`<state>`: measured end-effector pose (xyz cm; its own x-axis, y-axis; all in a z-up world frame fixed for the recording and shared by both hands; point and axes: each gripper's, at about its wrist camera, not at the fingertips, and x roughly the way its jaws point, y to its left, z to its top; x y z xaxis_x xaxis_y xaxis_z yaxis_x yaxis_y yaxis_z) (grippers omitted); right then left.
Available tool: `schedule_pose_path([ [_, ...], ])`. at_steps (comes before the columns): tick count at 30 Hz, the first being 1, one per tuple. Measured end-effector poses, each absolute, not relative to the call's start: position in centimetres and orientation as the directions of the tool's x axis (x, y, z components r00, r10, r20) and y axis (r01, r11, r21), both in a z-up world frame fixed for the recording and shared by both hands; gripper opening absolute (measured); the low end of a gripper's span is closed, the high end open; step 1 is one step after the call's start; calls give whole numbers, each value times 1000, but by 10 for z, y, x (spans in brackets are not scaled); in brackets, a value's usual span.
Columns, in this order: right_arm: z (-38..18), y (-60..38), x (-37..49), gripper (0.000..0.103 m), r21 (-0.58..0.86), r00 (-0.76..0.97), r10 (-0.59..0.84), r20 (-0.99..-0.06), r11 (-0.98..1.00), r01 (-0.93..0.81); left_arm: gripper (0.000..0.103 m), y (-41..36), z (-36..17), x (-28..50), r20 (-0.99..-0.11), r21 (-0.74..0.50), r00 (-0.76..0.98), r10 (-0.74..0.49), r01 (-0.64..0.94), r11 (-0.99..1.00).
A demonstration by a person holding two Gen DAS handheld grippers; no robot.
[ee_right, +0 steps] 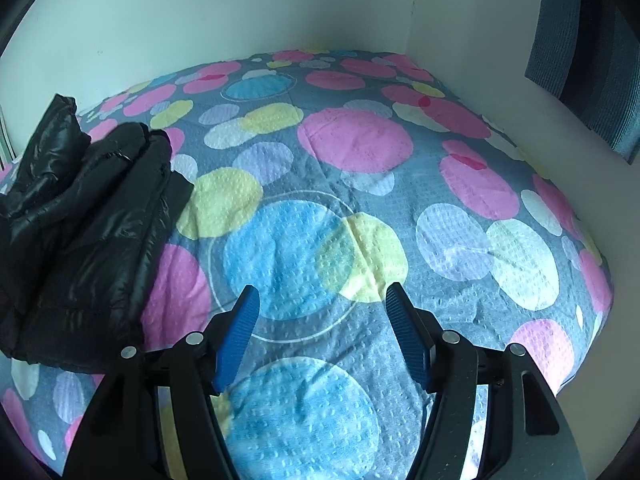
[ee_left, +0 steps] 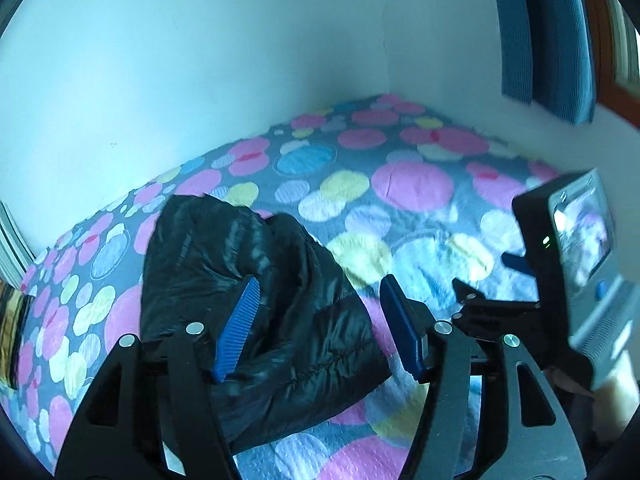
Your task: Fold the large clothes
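Observation:
A black puffer jacket (ee_left: 288, 280) lies bunched and folded over on the spotted bedspread (ee_left: 412, 188). My left gripper (ee_left: 320, 280) hovers just above the jacket's near part, its blue fingers spread wide with nothing pinched between them. In the right wrist view the same jacket (ee_right: 80, 220) sits at the left. My right gripper (ee_right: 323, 288) stands open over bare bedspread (ee_right: 356, 140), well to the right of the jacket. The small screen on the right gripper's back (ee_left: 580, 232) shows at the right edge of the left wrist view.
The bed fills a corner between two white walls (ee_left: 200, 60). A blue curtain (ee_left: 540, 32) hangs at the upper right, beside a wooden window frame. Striped items (ee_left: 12, 248) show past the bed's left edge. A hand (ee_left: 576, 384) holds the right gripper.

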<state>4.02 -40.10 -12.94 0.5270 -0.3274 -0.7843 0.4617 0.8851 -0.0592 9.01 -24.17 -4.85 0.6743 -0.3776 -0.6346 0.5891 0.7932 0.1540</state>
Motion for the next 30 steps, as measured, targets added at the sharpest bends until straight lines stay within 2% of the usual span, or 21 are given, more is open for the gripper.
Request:
schedule_pose_path([
  [3, -117, -394, 46, 65, -45, 551, -314, -773, 893, 447, 67, -205, -28, 104, -603, 96, 703, -377, 533, 840],
  [7, -98, -376, 60, 65, -46, 588, -301, -751, 912, 407, 72, -153, -25, 137, -596, 67, 749, -289, 405, 912],
  [12, -78, -349, 86, 65, -25, 635, -250, -731, 940, 341, 74, -91, -51, 187, -659, 55, 738, -145, 240, 969],
  [15, -68, -331, 104, 65, -14, 657, -219, -721, 953, 302, 74, -67, -69, 211, -697, 19, 707, -118, 183, 983],
  [26, -46, -278, 166, 66, -38, 687, -178, -705, 976, 213, 74, -53, -92, 238, -727, -41, 668, -158, 188, 981],
  [30, -47, -270, 181, 69, -54, 679, -179, -712, 978, 202, 74, -51, -98, 246, -737, -61, 653, -172, 189, 980],
])
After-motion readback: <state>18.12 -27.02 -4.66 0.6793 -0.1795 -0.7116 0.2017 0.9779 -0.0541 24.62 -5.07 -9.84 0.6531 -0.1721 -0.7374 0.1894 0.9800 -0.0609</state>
